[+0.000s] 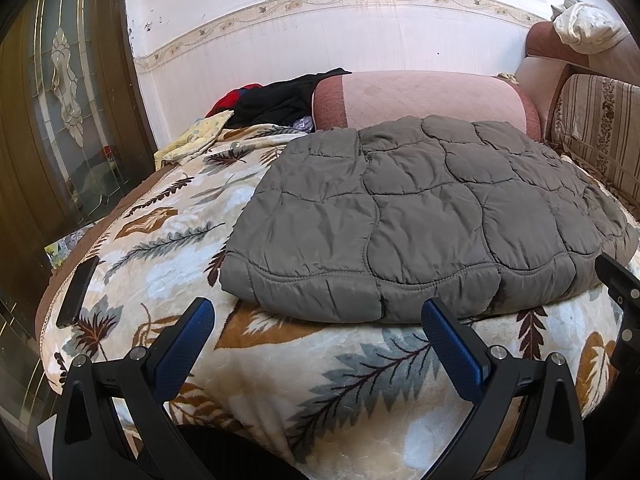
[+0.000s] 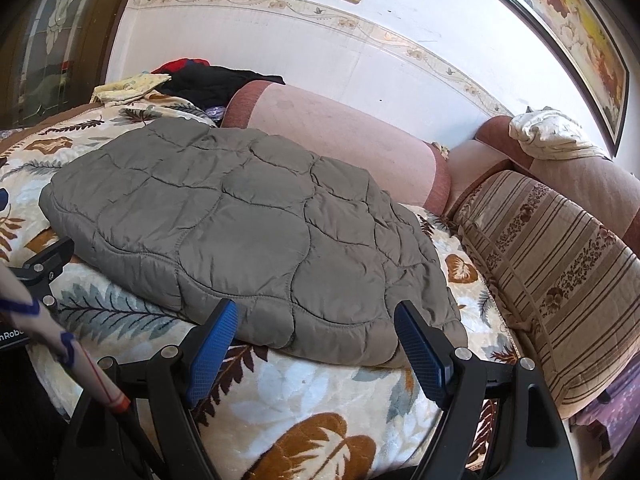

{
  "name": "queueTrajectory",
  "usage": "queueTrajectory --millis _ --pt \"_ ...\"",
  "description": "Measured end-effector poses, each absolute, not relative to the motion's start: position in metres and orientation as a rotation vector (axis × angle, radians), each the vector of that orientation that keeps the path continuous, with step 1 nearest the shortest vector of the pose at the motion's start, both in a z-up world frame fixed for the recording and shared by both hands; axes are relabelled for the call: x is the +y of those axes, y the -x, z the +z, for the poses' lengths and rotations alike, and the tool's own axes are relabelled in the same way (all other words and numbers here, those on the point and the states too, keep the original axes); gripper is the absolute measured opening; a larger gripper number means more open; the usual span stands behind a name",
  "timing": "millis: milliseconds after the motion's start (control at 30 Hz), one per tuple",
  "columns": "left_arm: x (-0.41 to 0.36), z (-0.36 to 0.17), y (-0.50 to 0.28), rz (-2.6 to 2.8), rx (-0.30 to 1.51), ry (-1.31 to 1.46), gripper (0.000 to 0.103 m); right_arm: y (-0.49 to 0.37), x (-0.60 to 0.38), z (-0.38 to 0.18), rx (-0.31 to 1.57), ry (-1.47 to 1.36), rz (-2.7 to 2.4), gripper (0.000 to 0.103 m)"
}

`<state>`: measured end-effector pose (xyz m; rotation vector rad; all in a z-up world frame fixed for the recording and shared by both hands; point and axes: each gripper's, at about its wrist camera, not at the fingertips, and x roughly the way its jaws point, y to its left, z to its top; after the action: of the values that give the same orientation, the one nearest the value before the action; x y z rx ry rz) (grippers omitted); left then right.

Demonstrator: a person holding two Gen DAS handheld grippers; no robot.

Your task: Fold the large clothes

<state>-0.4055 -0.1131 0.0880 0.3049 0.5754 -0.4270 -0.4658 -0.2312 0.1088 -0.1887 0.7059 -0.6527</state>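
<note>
**Only one cut-off fragment of lettering is readable**

White letters reading "nRob" are seen on a black device body point(image 2: 10, 338) at the left edge of the right wrist view; the word is cropped by the frame edge and partly covered, so it cannot be read whole. No other text, number, label or brand mark is legible in either view. The framed picture point(image 2: 576, 28) on the wall carries a painted pattern in which no writing can be made out.

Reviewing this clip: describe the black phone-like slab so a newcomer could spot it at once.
Start at the leaf-patterned blanket covering the bed. Follow it to the edge nearest the glass-panelled door. There lies a thin dark slab, flat and glossy, unlike the soft grey quilted garment nearby.
</note>
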Motion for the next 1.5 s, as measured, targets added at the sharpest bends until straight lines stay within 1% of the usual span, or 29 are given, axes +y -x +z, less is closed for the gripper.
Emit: queueTrajectory --millis 1500 --pt "-0.1135 0.0904 0.4058 -0.388 0.568 -0.299 0.103 0.4655 -0.2284 0.1115 0.696 0.171 -0.651 0.085"
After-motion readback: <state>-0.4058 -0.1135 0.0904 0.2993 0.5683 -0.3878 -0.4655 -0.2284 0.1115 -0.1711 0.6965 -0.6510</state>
